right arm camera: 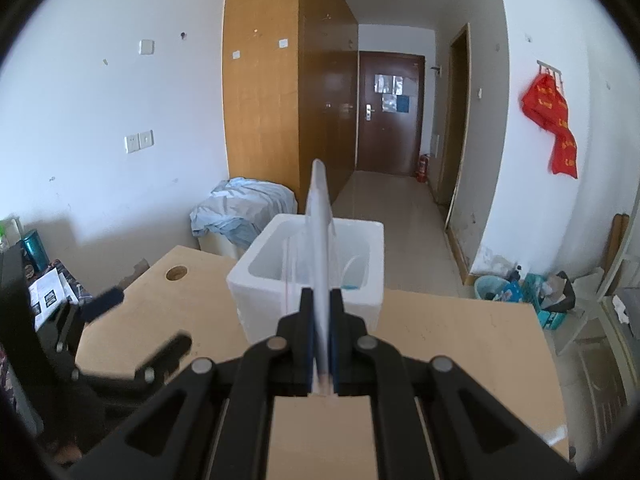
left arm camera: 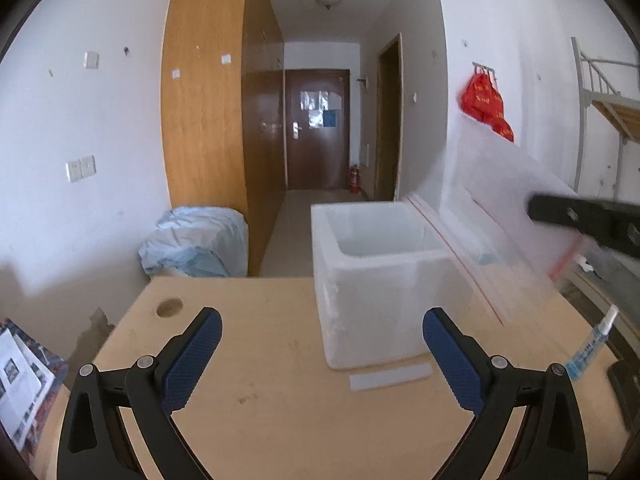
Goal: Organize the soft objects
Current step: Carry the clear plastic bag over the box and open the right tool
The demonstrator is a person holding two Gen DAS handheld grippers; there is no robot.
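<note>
A white foam box (left arm camera: 372,280) stands open on the wooden table (left arm camera: 260,360); it also shows in the right wrist view (right arm camera: 312,276). My right gripper (right arm camera: 322,296) is shut on a clear zip bag (right arm camera: 320,240), held edge-on above the box's near rim. In the left wrist view the bag (left arm camera: 496,216) hangs blurred to the right of the box, with the right gripper (left arm camera: 580,218) at its edge. My left gripper (left arm camera: 320,320) is open and empty, low over the table in front of the box.
A small white foam strip (left arm camera: 390,376) lies in front of the box. A small clear bottle (left arm camera: 592,344) lies at the table's right edge. A round cable hole (left arm camera: 169,307) sits at the table's far left. A blue cloth bundle (left arm camera: 196,240) lies beyond the table.
</note>
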